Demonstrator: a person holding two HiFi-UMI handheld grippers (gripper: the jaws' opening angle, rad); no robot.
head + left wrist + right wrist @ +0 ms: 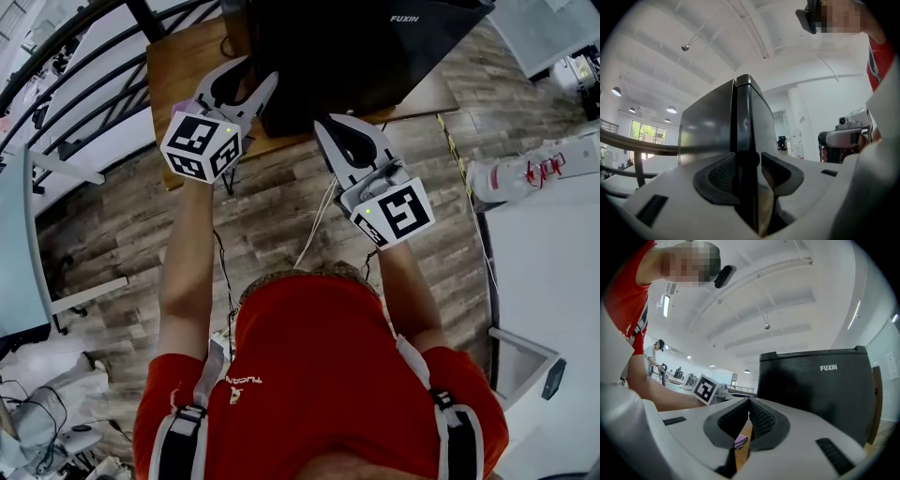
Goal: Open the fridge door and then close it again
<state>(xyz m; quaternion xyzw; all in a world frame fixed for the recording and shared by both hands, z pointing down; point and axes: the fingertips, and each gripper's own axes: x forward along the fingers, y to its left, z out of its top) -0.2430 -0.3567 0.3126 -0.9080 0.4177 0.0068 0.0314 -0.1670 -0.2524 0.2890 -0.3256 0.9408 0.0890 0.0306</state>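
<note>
Both jaws of the left tool [748, 161], wide astride the door edge [745, 117] of the fridge [708, 126], should close squarely before pulling, with the right tool [749, 401] shut and empty.

Left gripper [748, 163] jaws apart, pointing level. Black fridge [712, 126] just ahead, seen corner-on; its upright front edge stands between the dark ribbed pads [723, 176]. Can't tell if either pad touches it. Right gripper [841, 138] off to the right, nearer than the fridge. Red sleeve [877, 61] top right. Dark rail [637, 149] left, window [644, 131] and ceiling lamps [671, 109] far left.
</note>
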